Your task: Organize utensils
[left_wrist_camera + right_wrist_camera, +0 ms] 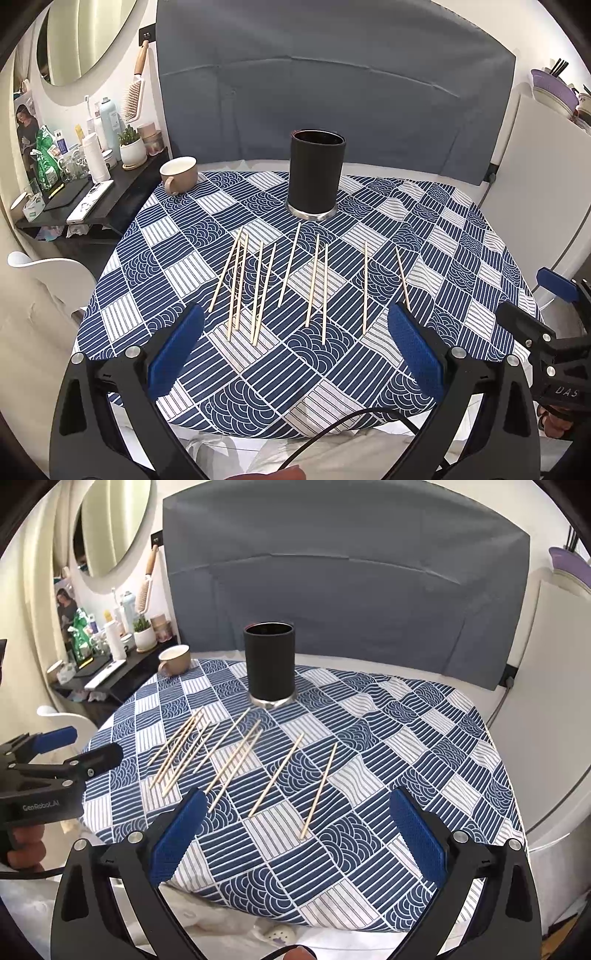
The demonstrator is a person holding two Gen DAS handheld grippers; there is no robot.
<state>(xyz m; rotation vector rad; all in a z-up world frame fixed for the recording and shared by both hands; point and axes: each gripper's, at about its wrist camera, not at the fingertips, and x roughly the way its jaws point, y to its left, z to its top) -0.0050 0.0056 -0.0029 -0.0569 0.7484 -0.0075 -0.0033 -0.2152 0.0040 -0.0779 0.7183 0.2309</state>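
Blue-and-white patterned cloth (461,258) covers the table, with a grey backboard (332,92) standing behind its far edge. Over the near edge the left gripper (295,332) hangs tilted downward, its blue pads (177,350) spread wide with nothing between them. Beside it the right gripper (295,819) is tilted the same way over the near edge, jaws also wide and empty; in the left wrist view it shows at the right border, and a hand (26,845) grips the left tool's handle in the right wrist view. Just beyond both grippers, wooden chopsticks (288,269) lie flat on the cloth in a loose row across the middle of the table, running roughly from near edge to far edge; those at the left end overlap, while the two at the right end lie apart. Behind the row, near the far edge, a black holder (316,173) stands upright on a silver base. At the far left corner sits a beige cup (179,175).
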